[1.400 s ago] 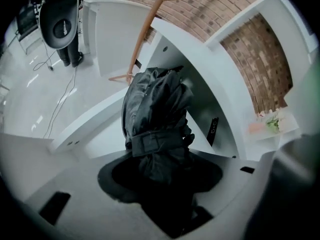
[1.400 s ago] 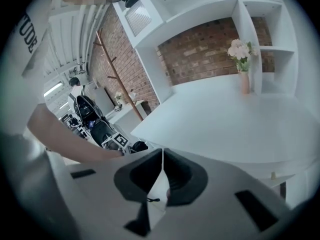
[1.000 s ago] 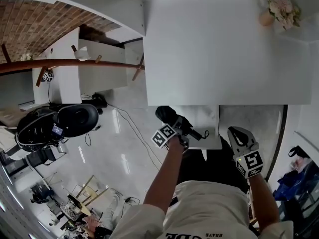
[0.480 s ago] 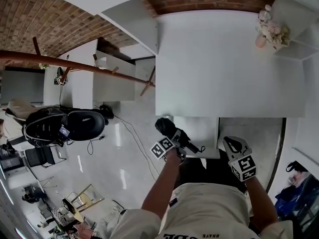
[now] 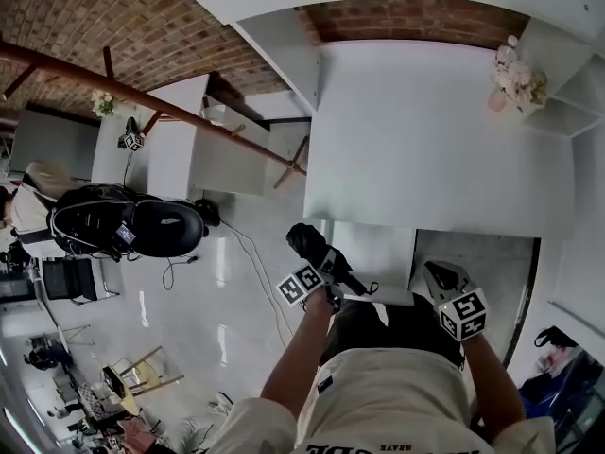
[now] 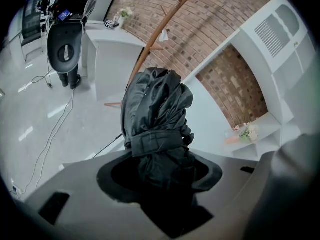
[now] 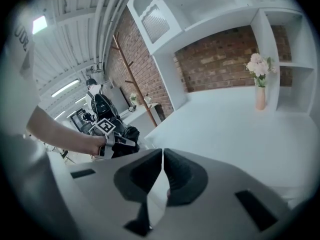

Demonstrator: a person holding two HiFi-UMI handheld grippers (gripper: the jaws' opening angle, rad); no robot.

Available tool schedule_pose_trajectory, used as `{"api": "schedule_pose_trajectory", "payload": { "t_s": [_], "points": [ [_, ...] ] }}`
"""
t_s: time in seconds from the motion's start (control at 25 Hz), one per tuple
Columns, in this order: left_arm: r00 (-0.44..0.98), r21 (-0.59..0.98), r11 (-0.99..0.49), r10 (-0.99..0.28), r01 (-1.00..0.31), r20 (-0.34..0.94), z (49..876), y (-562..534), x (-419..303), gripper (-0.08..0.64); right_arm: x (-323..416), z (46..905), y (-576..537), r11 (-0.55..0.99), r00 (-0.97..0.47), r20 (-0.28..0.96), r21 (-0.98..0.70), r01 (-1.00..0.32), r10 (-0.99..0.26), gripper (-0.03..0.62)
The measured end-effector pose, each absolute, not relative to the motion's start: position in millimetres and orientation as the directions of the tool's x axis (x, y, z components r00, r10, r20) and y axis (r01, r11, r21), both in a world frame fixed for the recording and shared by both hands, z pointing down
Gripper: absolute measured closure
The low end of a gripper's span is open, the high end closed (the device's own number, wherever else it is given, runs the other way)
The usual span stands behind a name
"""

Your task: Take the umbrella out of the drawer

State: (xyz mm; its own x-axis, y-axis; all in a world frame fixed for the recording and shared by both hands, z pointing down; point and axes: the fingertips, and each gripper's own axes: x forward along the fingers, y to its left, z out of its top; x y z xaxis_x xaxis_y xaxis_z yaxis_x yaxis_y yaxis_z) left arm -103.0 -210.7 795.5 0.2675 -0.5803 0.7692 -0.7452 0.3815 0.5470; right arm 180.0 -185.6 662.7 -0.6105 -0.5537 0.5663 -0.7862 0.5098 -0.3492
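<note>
The left claw (image 6: 160,173) is clenched on the umbrella (image 6: 157,114) — a black folded one, bunched tight and bound by a strap (image 6: 152,140) just above the pads. Its fabric fills the space between the two jaws, and the bundle stands up out of them, leaning a little. In the head view the left claw (image 5: 326,272) sits at the left edge of the drawer (image 5: 383,253), its marker cube (image 5: 301,285) turned upward. The umbrella (image 5: 304,241) juts from it across that edge and out over the floor (image 5: 217,301), held up in the air. The drawer stands pulled out from the front of the white bench (image 5: 435,140).

The right claw (image 7: 162,170) is clenched on nothing — its jaws meet with only a hairline slit between them. In the head view the right claw (image 5: 440,274) hangs just right of the drawer, apart from the umbrella. Its own camera catches the left claw (image 7: 120,141) off to the left, with the umbrella (image 7: 131,133) dark beside it.

Further out, a thin cable (image 5: 250,253) trails over the floor toward a bulky black chair (image 5: 123,227). A wooden coat rack (image 5: 142,97) slants across in front of the brick wall (image 5: 113,17). A vase of flowers (image 5: 515,78) stands on a shelf (image 5: 558,116) at the bench's far right corner
</note>
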Motion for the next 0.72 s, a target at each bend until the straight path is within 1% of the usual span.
{"api": "schedule_pose_trajectory", "payload": {
  "t_s": [0.4,0.72],
  "points": [
    [0.306,0.572,0.284,-0.622,-0.769,0.72,762,-190,-115,0.314,151,659,-169,0.509,-0.625,0.548,-0.37,-0.777,-0.556,0.561],
    [0.342,0.578,0.181,-0.654,-0.795,0.675,747,-175,-133,0.314,124,660,-147,0.512,-0.602,0.546,-0.329,-0.793,-0.582,0.561]
  ]
}}
